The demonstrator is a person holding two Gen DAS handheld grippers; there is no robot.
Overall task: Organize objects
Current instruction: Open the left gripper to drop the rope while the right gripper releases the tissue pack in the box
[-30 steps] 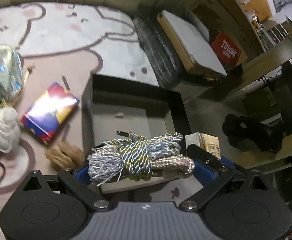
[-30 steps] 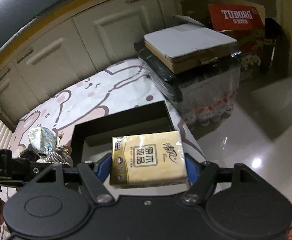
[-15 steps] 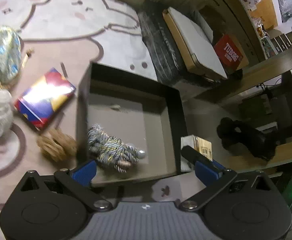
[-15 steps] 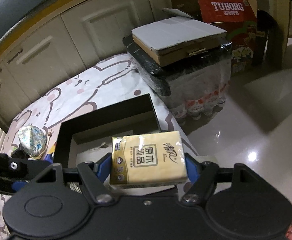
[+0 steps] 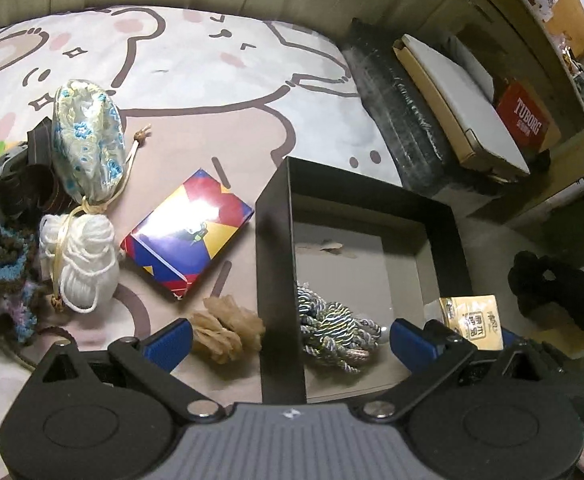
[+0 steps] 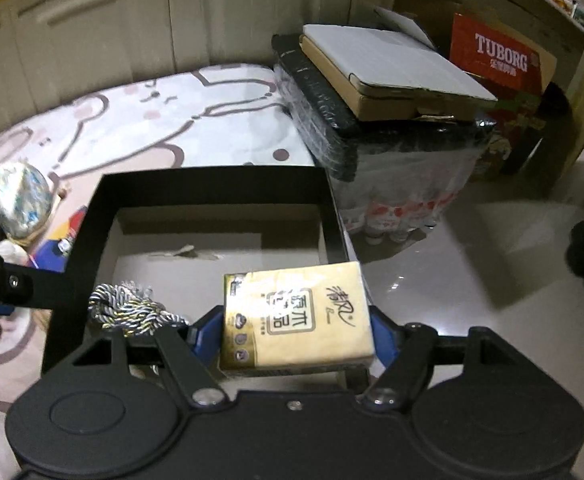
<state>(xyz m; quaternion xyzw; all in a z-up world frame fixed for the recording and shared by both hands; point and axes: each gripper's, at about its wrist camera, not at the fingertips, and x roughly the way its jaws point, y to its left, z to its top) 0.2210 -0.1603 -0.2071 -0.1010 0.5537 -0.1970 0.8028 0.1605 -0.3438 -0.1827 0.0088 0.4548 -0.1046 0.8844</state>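
Note:
A black open box point(image 5: 277, 264) stands on the cartoon-print mat. A silver, blue and gold rope bundle point(image 5: 332, 336) lies on the box floor near its front left corner. My left gripper point(image 5: 289, 344) hangs above that corner, open wide, its blue pads point(image 5: 167, 344) straddling the box's left wall with nothing between them. My right gripper point(image 6: 296, 332) is shut on a yellow tissue pack point(image 6: 296, 316), held over the box's point(image 6: 211, 188) front right corner. The rope bundle point(image 6: 131, 312) shows to its left. The tissue pack point(image 5: 472, 320) also appears in the left wrist view.
Left of the box lie a colourful carton point(image 5: 187, 232), a tan tuft point(image 5: 227, 332), white yarn point(image 5: 83, 264), a patterned pouch point(image 5: 87, 148) and knitted pieces. Right of it stand a black wrapped stack topped by cardboard point(image 6: 372, 80), a red Tuborg carton point(image 6: 500, 56) and glossy floor.
My left gripper let go of the rope bundle, which now lies in the box, and its jaws spread wide. My right gripper carried the tissue pack closer over the box.

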